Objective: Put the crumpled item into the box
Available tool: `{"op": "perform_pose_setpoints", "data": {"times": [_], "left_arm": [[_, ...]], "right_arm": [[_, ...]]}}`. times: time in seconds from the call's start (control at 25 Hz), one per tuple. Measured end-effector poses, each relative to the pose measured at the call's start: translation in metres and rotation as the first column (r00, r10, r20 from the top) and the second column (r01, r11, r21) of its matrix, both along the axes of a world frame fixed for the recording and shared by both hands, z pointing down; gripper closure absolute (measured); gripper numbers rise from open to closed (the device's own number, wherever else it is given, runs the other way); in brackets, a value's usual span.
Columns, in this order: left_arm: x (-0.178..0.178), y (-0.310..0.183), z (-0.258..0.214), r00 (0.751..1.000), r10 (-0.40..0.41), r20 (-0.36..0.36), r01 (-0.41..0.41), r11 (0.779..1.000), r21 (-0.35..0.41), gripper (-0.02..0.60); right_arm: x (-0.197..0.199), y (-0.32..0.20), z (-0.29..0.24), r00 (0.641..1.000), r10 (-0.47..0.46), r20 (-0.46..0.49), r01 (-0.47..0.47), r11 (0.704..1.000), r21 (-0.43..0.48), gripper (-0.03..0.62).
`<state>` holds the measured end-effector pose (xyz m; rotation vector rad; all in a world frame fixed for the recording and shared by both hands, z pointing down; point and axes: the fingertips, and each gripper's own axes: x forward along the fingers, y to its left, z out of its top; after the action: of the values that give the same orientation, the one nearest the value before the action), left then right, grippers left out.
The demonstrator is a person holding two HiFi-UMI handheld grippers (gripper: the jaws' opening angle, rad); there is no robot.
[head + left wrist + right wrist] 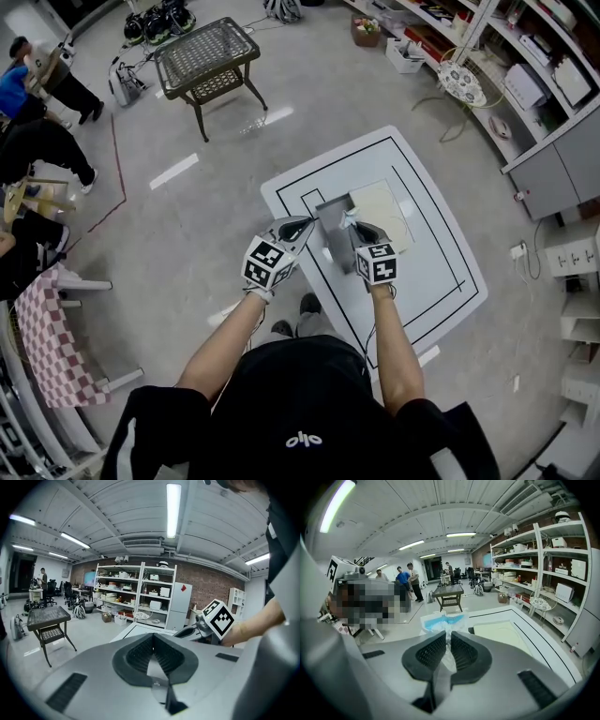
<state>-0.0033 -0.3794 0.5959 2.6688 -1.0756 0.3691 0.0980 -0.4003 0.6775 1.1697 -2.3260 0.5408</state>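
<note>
The crumpled item, a white and blue wad, sticks out past the tips of my right gripper, which is shut on it. In the head view that gripper holds the wad just above a grey box that stands on the white table. A cream panel lies against the box's far right side. My left gripper hangs close to the box's left side. Its jaws meet at the tips with nothing between them. The right gripper's marker cube shows at the right in the left gripper view.
Black lines frame the white table. A dark wicker side table stands on the floor at the back left. Shelves with boxes line the right wall. People sit at the far left, near a checkered cloth.
</note>
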Motion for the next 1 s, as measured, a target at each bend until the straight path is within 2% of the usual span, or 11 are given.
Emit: {"op": "perform_pose_setpoints", "data": {"times": [0.44,1.0], "left_arm": [[0.006,-0.016,0.025,1.0,-0.023,0.003,0.024,0.999,-0.045,0.574],[-0.01,-0.018,0.041,0.998,-0.059,0.0,0.059,0.995,-0.084,0.574]], "right_arm": [[-0.014,-0.033,0.053,1.0,0.008,0.014,-0.006,0.995,-0.101,0.554],[-0.031,-0.051,0.108,0.997,0.035,-0.076,-0.05,0.977,-0.208,0.554]]}}
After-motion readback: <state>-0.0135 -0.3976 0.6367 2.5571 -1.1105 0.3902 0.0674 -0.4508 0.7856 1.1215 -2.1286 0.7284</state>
